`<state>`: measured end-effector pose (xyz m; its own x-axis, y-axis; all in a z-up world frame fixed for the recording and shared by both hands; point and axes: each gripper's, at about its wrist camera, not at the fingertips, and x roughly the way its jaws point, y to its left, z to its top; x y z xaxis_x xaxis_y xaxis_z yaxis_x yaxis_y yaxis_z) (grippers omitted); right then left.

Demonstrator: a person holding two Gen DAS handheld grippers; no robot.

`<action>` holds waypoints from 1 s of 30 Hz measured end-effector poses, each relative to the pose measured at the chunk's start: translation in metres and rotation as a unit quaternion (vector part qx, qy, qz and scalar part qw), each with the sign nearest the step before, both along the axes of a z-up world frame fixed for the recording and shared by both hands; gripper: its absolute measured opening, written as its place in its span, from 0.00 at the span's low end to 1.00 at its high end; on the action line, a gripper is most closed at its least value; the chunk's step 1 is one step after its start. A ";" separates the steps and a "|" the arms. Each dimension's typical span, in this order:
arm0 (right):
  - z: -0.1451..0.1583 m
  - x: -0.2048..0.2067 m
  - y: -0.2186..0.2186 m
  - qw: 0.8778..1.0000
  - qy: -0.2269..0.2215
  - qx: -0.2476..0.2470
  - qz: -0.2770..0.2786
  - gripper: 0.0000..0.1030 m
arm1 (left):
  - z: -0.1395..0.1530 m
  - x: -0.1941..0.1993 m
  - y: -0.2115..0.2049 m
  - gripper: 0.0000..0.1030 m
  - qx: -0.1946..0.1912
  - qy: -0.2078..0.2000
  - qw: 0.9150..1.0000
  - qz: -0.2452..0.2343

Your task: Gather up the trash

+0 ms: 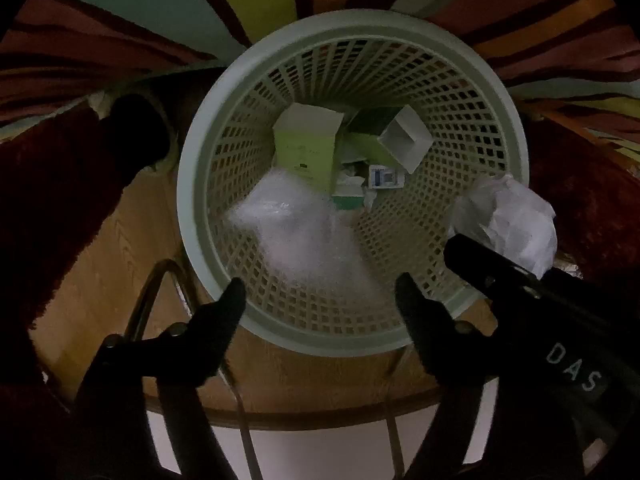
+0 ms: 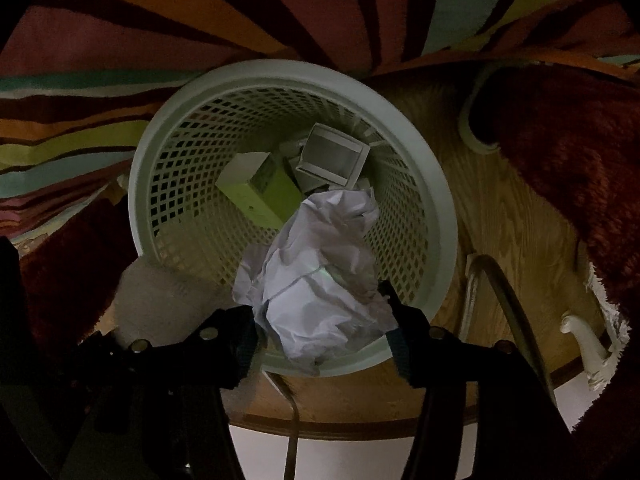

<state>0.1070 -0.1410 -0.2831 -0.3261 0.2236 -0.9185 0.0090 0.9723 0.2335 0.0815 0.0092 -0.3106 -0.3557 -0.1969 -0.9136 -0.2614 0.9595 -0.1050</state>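
Observation:
A pale green lattice waste basket (image 1: pixel 508 92) stands below both grippers; it also shows in the right wrist view (image 2: pixel 432 184). Inside lie green and white cardboard boxes (image 1: pixel 308 140) and a blurred clear plastic wrap (image 1: pixel 304 236) just under my left gripper (image 1: pixel 320 296), which is open and empty above the basket's near rim. My right gripper (image 2: pixel 320 320) is shut on a crumpled white paper ball (image 2: pixel 320 276), held over the basket's near rim. In the left wrist view the paper ball (image 1: pixel 516 224) shows at the basket's right edge.
The basket stands on a wooden surface (image 1: pixel 120 240) with a curved front edge. A striped multicoloured rug (image 2: pixel 200 20) lies behind it. Dark red plush fabric (image 2: pixel 580 184) borders both sides. A metal loop (image 1: pixel 152 296) and a white hook (image 2: pixel 588 344) are nearby.

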 end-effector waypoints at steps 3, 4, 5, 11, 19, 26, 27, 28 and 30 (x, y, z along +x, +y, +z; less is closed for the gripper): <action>-0.004 -0.001 0.002 1.000 0.008 -0.003 0.000 0.73 | -0.004 -0.001 0.000 0.81 -0.002 0.010 1.000 -0.002; -0.007 -0.001 0.004 1.000 0.014 -0.006 0.003 0.88 | -0.006 -0.002 -0.001 0.81 -0.002 0.015 1.000 -0.002; -0.009 -0.001 0.004 1.000 0.017 -0.007 0.004 0.93 | -0.008 -0.002 -0.001 0.81 -0.005 0.020 1.000 -0.002; -0.019 0.000 0.001 0.999 0.031 -0.002 -0.009 0.92 | -0.011 -0.002 0.000 0.81 -0.009 0.021 1.000 0.000; -0.018 0.001 -0.001 1.000 0.017 0.001 -0.017 0.92 | -0.005 0.002 0.001 0.81 0.002 0.008 1.000 -0.004; -0.003 0.000 -0.001 1.000 -0.017 0.002 -0.015 0.92 | 0.010 0.010 0.005 0.81 0.020 -0.033 0.999 -0.013; 0.006 0.002 0.000 0.999 -0.042 0.003 -0.012 0.92 | 0.016 0.013 0.006 0.81 0.029 -0.048 0.998 -0.015; 0.008 0.001 0.000 0.999 -0.048 0.003 -0.011 0.92 | 0.023 0.015 0.008 0.81 0.037 -0.064 0.997 -0.019; 0.021 0.000 -0.001 0.997 -0.080 0.005 -0.010 0.92 | 0.037 0.019 0.008 0.81 0.047 -0.096 0.994 -0.023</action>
<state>0.1069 -0.1421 -0.2622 -0.1715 0.2387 -0.9558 -0.0104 0.9697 0.2440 0.1007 0.0176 -0.2732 -0.1794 -0.0954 -0.9791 -0.2006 0.9779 -0.0585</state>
